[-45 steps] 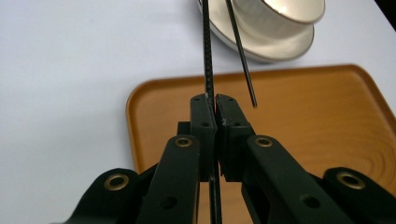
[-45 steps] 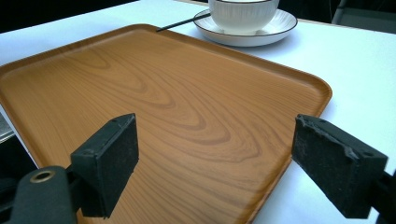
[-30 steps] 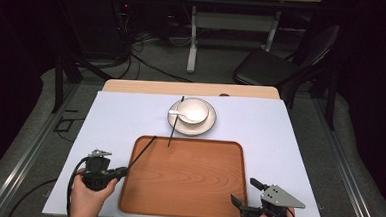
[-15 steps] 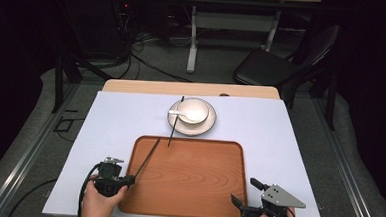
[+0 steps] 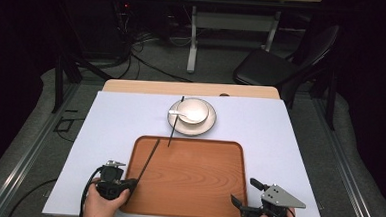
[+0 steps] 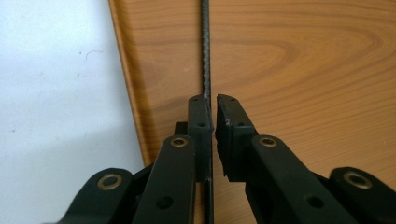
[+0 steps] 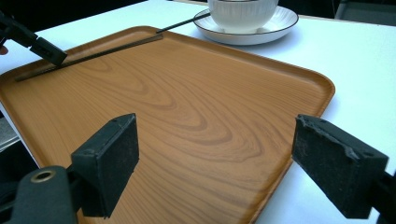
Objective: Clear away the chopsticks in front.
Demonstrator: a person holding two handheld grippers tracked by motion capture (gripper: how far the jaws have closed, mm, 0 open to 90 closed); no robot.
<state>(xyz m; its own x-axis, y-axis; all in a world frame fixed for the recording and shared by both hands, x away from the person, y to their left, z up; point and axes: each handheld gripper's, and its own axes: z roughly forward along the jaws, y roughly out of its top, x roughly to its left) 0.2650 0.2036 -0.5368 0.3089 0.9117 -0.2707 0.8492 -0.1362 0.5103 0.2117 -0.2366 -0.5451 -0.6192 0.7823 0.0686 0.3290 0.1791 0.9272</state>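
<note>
A: What is the left gripper (image 5: 127, 184) doing at the lower left of the high view?

B: Its jaws are pressed together on a thin black chopstick (image 5: 149, 159). In the left gripper view the stick (image 6: 206, 56) runs straight up from between the jaws, over the left part of the rectangular orange-brown wooden tray (image 6: 303, 70).

A: Why hold it by the near end?

B: I judge that the low grip lets the rest lie along the tray's left rim, tip toward the upper middle of the frame.

A: And the second one?

B: Another black chopstick (image 5: 175, 121) leans on the white round saucer (image 5: 207, 127) holding a white ribbed bowl (image 5: 195, 108) and white spoon (image 5: 178, 113), above the tray, well apart from both grippers.

A: The right gripper (image 5: 250, 199)?

B: It is at the lower right, by the tray's near right corner. Its jaws are spread wide with nothing between them; the right gripper view shows bare tray (image 7: 187, 121) through the gap, probably just waiting.
</note>
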